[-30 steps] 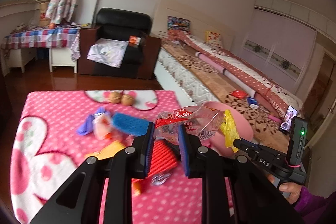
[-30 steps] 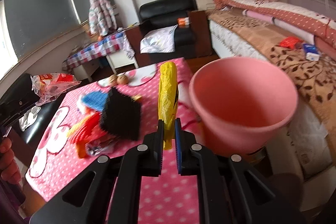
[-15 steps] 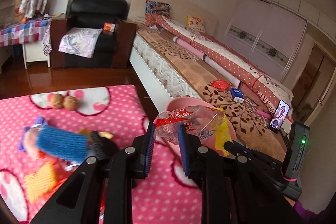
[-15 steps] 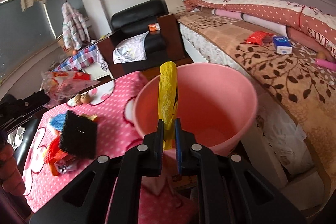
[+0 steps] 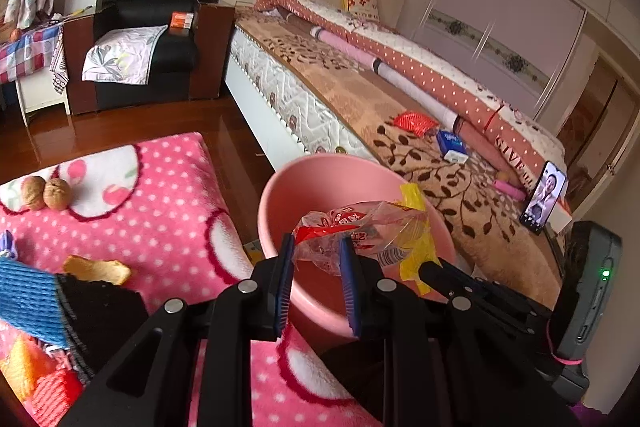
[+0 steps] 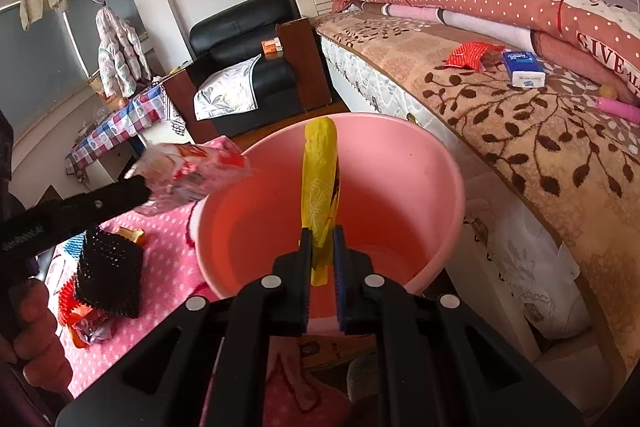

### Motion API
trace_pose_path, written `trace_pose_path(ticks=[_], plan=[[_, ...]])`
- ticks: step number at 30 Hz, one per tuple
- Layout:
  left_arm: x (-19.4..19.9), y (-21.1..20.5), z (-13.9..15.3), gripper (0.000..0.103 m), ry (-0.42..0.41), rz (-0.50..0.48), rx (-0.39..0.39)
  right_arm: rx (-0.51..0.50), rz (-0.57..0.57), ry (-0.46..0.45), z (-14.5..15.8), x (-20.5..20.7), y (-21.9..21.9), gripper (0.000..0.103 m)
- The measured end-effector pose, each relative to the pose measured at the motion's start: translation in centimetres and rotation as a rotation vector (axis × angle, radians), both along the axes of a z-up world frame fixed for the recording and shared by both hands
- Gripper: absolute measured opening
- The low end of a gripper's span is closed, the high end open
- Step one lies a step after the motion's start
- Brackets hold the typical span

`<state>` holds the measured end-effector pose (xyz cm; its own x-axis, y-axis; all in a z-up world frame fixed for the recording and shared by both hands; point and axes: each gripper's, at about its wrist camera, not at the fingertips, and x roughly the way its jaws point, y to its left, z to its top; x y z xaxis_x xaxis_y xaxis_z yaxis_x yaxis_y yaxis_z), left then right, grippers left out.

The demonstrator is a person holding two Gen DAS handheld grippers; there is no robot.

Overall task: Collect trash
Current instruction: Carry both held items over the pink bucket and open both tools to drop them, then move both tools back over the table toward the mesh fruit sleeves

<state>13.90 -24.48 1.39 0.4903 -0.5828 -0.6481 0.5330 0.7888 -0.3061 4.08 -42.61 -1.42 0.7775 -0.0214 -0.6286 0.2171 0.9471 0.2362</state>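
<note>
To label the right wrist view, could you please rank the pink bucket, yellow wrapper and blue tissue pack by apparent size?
1. pink bucket
2. yellow wrapper, though nearness to the camera inflates it
3. blue tissue pack

Both wrist cameras look down, close, into the pink bucket

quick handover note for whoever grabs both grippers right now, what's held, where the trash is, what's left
Left gripper: shut on the clear plastic bag, held at the pink bucket rim.
Right gripper: shut on the yellow wrapper, over the bucket mouth.
Done: both pieces carried to the bucket; neither dropped yet; no trash visible in its bottom.
Left: release both, then collect the orange peel, black scrubber and red wrappers on the pink cloth.
</note>
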Motion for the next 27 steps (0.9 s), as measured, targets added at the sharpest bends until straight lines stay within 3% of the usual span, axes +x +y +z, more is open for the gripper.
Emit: trace_pose_path(ticks=[6,9,11,14,27], plan=[[0.5,-0.9,-1.1,0.023,0.027,0.002,0.020,-0.017,0.005,0.014,-0.4,0.3,-0.2,0.010],[0.6,-1.1,-1.2,0.033,0.024,0.009,0.028,-0.025,0.001,0.014,-0.3,0.4,-0.2,0.011],[0.6,-0.9,-0.9,0.043,0.021,0.015,0.028,-0.018,-0.005,0.013,-0.4,0.3,-0.4,0.018],[0.2,-0.5,-0.4,0.046,0.004,0.017,0.021,0.000,-0.011,0.009,-0.4,0.2,-0.7,0.028],[-2.1,2.2,1.5,0.048,-0.042,0.042,0.013,-0.006,0.000,0.009,0.2,-1.5,0.8,0.031]])
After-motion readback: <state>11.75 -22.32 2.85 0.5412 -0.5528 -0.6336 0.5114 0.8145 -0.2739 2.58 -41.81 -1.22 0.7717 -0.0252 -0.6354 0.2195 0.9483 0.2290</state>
